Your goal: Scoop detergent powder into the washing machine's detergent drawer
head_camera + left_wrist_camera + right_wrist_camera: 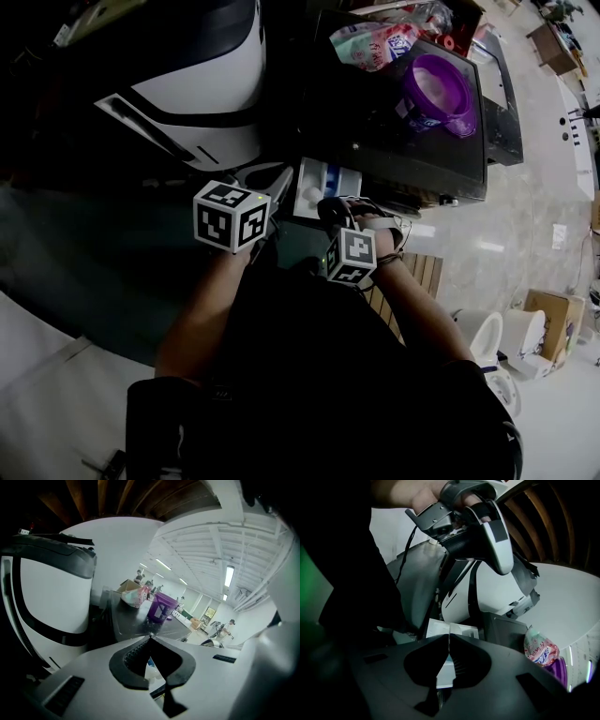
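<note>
a: left gripper (150, 638) tips pressed together, nothing between them. right gripper (449, 635) same, empty.
b: drawer?
a: drawer (323, 187) white with a blue insert, standing open beside the washer (206, 94), just ahead of both tips. purple tub (436, 86) sits open on the dark top (375, 131), apart from it.

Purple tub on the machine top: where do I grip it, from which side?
Pinch the near rim wall of the purple tub from above, one jaw inside. It stands upright and looks open-topped; the body seems too wide to span.
</note>
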Tool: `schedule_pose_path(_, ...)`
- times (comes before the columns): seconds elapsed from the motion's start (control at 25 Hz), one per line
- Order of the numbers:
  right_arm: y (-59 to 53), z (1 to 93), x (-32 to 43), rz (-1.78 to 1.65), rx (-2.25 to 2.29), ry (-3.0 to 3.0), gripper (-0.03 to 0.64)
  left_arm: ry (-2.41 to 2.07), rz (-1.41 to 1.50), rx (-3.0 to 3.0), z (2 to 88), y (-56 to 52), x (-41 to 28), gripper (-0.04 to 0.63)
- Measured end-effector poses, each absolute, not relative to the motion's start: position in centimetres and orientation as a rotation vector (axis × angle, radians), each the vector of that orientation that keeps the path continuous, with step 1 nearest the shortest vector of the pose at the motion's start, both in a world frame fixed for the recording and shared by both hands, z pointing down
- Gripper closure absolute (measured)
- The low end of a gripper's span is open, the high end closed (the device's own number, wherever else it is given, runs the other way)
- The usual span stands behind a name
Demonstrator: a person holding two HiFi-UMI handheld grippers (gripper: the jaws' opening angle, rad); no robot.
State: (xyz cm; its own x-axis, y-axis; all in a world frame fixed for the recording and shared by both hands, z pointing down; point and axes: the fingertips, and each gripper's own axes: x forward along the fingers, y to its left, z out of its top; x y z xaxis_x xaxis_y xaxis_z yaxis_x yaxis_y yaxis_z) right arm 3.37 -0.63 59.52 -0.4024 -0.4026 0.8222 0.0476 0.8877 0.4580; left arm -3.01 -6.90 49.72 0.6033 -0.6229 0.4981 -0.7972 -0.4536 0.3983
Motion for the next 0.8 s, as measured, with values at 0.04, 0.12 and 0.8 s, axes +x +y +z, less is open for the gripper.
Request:
schedule_pose_path(0.04, -0.6, 59.6, 3.5, -0.503, 0.261, -1.931, 0.597, -1.121, 0.375, 2.222, 49.6, -6.9, -3.0, 0.586)
schedule_pose_path(0.12, -0.6, 59.7, 3.6, -0.503, 0.26, -1.932, 0.597, -1.129, 0.379, 2.22, 49.4, -6.8, -2.9, 0.586)
schedule_pose_path(0.8, -3.0, 56.7, 6.1, 0.187, 0.514, -2.286, 0.597, -1.137, 0.444, 2.215, 48.6, -7.0, -1.6, 0.586)
